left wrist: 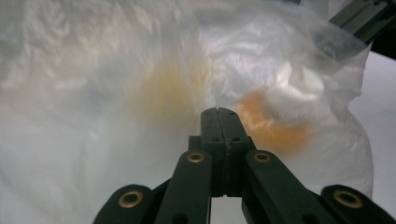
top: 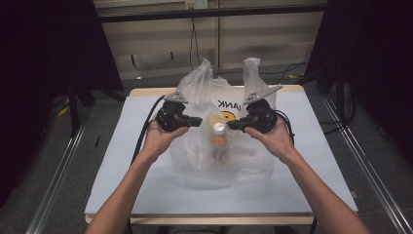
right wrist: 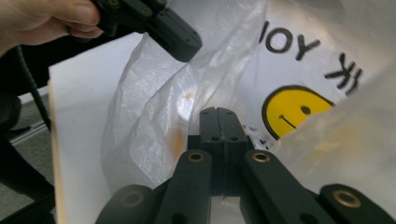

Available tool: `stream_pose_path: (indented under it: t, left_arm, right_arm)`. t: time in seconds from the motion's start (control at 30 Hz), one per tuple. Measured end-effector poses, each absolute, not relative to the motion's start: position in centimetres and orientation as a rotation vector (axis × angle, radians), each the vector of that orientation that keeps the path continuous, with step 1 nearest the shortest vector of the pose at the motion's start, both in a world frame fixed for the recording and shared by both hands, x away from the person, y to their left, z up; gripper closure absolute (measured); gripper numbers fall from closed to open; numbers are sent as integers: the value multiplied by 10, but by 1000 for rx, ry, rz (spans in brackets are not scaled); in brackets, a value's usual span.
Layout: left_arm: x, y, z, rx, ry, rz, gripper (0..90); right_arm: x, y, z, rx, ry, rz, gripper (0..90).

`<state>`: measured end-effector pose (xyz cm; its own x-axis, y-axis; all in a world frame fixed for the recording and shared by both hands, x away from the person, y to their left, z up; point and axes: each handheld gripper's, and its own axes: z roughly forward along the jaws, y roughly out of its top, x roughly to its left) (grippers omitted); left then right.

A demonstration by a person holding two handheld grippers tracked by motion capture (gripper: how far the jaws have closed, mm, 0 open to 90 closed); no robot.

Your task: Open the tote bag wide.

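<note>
A clear plastic bag (top: 243, 158) printed with a yellow smiley (right wrist: 294, 109) and black letters stands in the middle of the white table (top: 146, 195). Inside it a bottle (top: 219, 140) of orange liquid with a white cap stands upright; in the left gripper view it is an orange blur (left wrist: 275, 128) through the film. My left gripper (top: 198, 121) (left wrist: 218, 111) is shut on the bag's left rim. On the opposite rim my right gripper (top: 230, 125) (right wrist: 218, 111) is shut too, with the film folding in at its tips. The left gripper (right wrist: 177, 37) and its hand also show in the right gripper view.
Both bag handles (top: 251, 68) stick up behind the grippers. Black cables (top: 146, 129) trail from each gripper across the table. Metal rails (top: 58, 170) run along the floor on both sides, and dark curtains hang left and right.
</note>
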<state>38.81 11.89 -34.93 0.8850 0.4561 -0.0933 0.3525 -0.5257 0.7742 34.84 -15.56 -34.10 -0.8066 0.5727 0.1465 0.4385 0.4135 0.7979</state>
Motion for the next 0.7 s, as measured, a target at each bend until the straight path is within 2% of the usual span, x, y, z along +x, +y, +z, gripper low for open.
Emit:
stream_pose_path:
  t: [0.3,0.7]
  left_arm:
    - [375,120,-369,2209,583,134,900]
    - [378,134,-445,2302,676,52,900]
  right_arm:
    - [331,-161,-356,932,2488,1368,900]
    - [312,-155,-403,971,2523,1376,900]
